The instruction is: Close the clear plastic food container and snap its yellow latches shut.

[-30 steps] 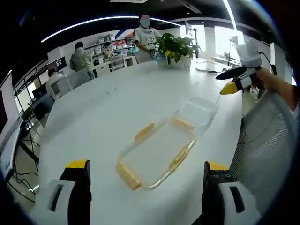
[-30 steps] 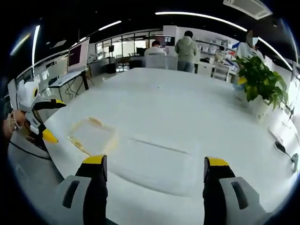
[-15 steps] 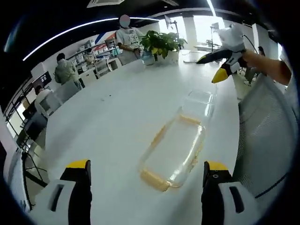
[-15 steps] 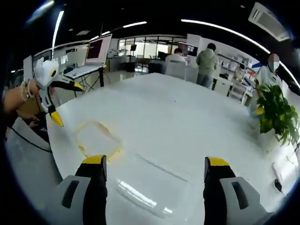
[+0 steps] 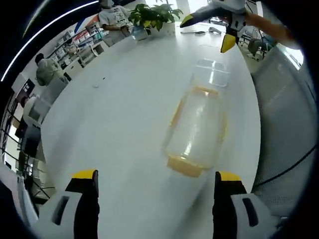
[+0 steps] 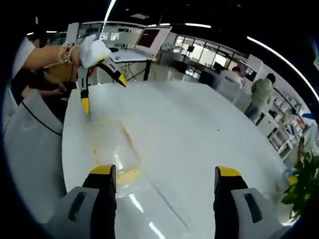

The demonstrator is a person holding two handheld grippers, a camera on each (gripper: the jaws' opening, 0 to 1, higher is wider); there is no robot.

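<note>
A clear lid with yellow latches [image 5: 196,130] lies flat on the white table [image 5: 109,104]. The clear container base [image 5: 212,73] sits just beyond it, separate and uncovered. My left gripper [image 5: 154,175] hovers open short of the lid, touching nothing. My right gripper [image 5: 206,32] hangs open above the base's far end. In the right gripper view the lid [image 6: 110,149] lies left of centre and the base [image 6: 147,211] sits low between the jaws. My right gripper [image 6: 164,174] is open there, and the left gripper [image 6: 102,92] hangs open above the lid's far end.
A potted plant [image 5: 149,14] stands at the table's far end, with people beyond it. A grey mesh chair [image 5: 286,99] is pushed against the table edge beside the container. A laptop [image 6: 144,42] sits on a desk behind the left gripper.
Both cameras have swung and tilted, so the lid now lies lengthwise ahead of each. The grippers have stayed open. Lid and base have not shifted on the table.
</note>
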